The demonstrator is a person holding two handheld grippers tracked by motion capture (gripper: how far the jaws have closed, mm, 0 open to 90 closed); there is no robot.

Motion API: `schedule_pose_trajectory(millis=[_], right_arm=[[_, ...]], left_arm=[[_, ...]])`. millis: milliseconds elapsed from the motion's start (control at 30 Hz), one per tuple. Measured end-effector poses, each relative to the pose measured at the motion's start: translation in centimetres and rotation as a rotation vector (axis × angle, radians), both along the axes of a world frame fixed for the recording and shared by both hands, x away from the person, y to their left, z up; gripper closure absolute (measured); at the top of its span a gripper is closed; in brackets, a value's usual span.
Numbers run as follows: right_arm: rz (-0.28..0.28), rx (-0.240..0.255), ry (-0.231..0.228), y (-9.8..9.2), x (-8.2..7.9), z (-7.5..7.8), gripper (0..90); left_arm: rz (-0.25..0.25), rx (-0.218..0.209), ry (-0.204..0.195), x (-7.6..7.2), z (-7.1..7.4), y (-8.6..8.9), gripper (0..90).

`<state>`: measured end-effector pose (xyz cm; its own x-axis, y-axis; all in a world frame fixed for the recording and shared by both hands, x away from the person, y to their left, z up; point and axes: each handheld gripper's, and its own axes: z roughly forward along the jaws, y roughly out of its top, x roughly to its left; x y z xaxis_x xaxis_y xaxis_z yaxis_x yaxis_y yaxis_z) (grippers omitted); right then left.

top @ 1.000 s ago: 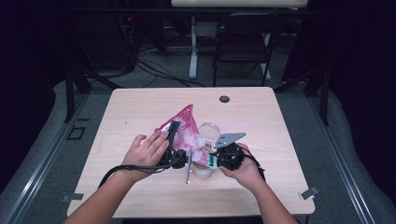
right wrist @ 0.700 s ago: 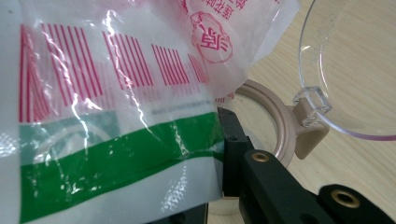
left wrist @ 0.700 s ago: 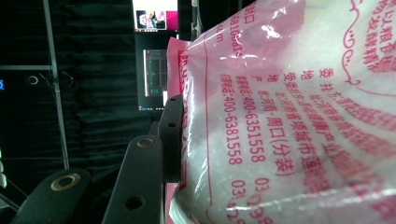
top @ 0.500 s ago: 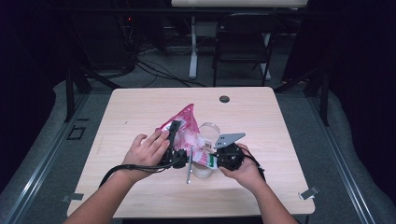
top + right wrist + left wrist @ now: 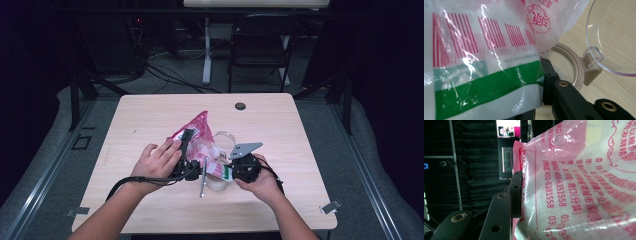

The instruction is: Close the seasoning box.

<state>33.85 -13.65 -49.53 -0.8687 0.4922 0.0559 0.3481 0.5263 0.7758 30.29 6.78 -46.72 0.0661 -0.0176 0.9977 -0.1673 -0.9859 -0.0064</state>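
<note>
High view first: one pink and clear plastic bag [image 5: 200, 137] with white grains inside stands tilted near the middle of one light wooden table [image 5: 150, 115], held up between two hands. The left gripper [image 5: 186, 150] reaches up along the bag's left side, and the right gripper [image 5: 231, 169] sits at the bag's lower right corner, with a grey three-cornered plate on top. Just under and beside the bag stands one round container [image 5: 219, 181] with a clear hinged lid [image 5: 225, 141] flipped open. One small dark disc [image 5: 240, 106] lies well apart near the far edge, and one dark chair [image 5: 260, 45] stands beyond the table. Left gripper view: the bag [image 5: 579, 185] is close up, see-through pink film with red printed characters and numbers, white grains behind it; one black jaw presses against the bag's edge, so the jaws grip the bag. Right gripper view: the bag [image 5: 484, 62] shows red bars like a barcode, a green band and white film; the jaws are closed on its lower corner. Behind it stand the beige container rim [image 5: 574, 67] and the clear lid [image 5: 616, 35].
</note>
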Motion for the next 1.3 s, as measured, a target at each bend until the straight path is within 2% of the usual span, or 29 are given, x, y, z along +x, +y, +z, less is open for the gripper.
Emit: schedule_pose_trajectory(millis=[200,833,1233,1300], right_arm=[[0.009,-0.003,0.000,0.05,-0.05,0.07,90.0],[0.008,-0.006,-0.002,0.04,-0.05,0.09,90.0],[0.010,-0.006,0.001,0.07,-0.01,0.04,90.0],[0.009,-0.007,0.001,0.09,-0.02,0.04,90.0]], left_arm=[[-0.002,-0.011,0.001,-0.16,0.10,0.00,64.4],[-0.003,-0.003,-0.007,-0.19,0.25,-0.08,64.4],[-0.001,-0.014,0.007,-0.16,0.11,-0.02,64.4],[0.004,-0.003,0.003,-0.23,0.20,-0.06,64.3]])
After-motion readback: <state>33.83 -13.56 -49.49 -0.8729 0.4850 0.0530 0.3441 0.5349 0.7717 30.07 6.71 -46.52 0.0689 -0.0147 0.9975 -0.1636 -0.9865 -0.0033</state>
